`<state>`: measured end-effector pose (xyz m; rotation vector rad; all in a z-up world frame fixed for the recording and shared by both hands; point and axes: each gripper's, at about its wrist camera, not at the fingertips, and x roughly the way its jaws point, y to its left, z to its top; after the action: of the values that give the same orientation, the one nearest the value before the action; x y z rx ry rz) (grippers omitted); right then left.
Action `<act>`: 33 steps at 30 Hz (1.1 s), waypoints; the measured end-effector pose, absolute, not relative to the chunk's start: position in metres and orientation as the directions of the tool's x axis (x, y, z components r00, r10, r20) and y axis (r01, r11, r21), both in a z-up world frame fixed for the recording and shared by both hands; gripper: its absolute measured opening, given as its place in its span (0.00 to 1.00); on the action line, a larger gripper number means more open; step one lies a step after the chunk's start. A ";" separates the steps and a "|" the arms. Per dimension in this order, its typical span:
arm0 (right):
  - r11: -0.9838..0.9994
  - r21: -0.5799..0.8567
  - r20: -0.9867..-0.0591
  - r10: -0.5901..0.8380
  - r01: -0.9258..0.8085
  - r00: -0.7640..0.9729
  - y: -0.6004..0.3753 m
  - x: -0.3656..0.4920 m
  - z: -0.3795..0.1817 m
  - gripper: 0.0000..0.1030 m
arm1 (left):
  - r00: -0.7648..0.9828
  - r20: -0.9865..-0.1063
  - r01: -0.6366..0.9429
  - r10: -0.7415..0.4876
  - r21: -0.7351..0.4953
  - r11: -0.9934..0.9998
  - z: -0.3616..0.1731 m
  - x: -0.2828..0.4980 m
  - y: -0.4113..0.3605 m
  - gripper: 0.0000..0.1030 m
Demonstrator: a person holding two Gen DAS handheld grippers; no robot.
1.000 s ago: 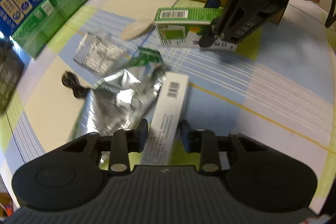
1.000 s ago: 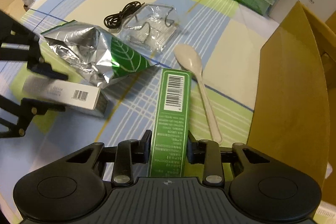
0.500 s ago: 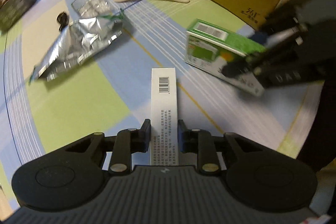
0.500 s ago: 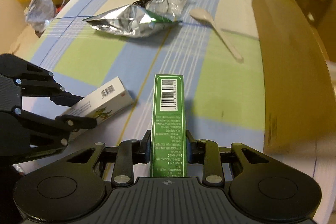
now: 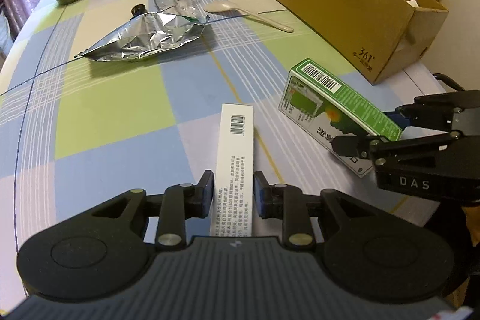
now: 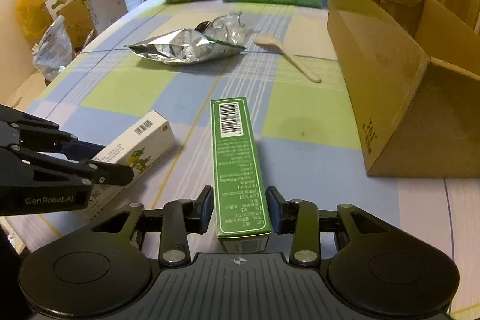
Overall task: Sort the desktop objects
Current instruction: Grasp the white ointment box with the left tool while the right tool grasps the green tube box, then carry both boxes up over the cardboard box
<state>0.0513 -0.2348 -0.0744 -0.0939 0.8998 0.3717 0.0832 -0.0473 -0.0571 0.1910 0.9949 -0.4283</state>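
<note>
My left fingers (image 5: 234,194) squeeze the white box (image 5: 237,158) and my right fingers (image 6: 240,209) squeeze the green box (image 6: 237,164) between them by the long sides; both look light, stiff, easy to crush.

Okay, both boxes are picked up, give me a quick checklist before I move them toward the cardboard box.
1. Left hand-held gripper shut on the white box: ok.
2. Right hand-held gripper shut on the green box: ok.
3. The two held boxes apart from each other: ok.
4. Cardboard box open at the top: ok.
5. Room inside the cardboard box: cannot tell, its floor is hidden.
6. Spoon and foil bag lying away from both grippers: ok.
</note>
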 end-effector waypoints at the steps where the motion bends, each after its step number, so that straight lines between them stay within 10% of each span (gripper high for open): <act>1: 0.933 0.079 -0.776 0.279 -0.350 0.566 -0.237 0.052 -0.076 0.34 | 0.476 -0.840 0.430 -0.260 -0.035 0.902 -0.059 0.082 -0.047 0.22; 33: 0.926 0.057 -0.728 0.294 -0.372 0.619 -0.237 0.047 -0.077 0.26 | 0.565 -0.786 0.363 -0.250 -0.035 0.931 -0.061 0.067 -0.050 0.21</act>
<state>0.0471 -0.2375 -0.0774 -0.1026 0.8178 0.3840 0.0670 -0.0504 -0.0605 0.1363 0.9009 -0.3617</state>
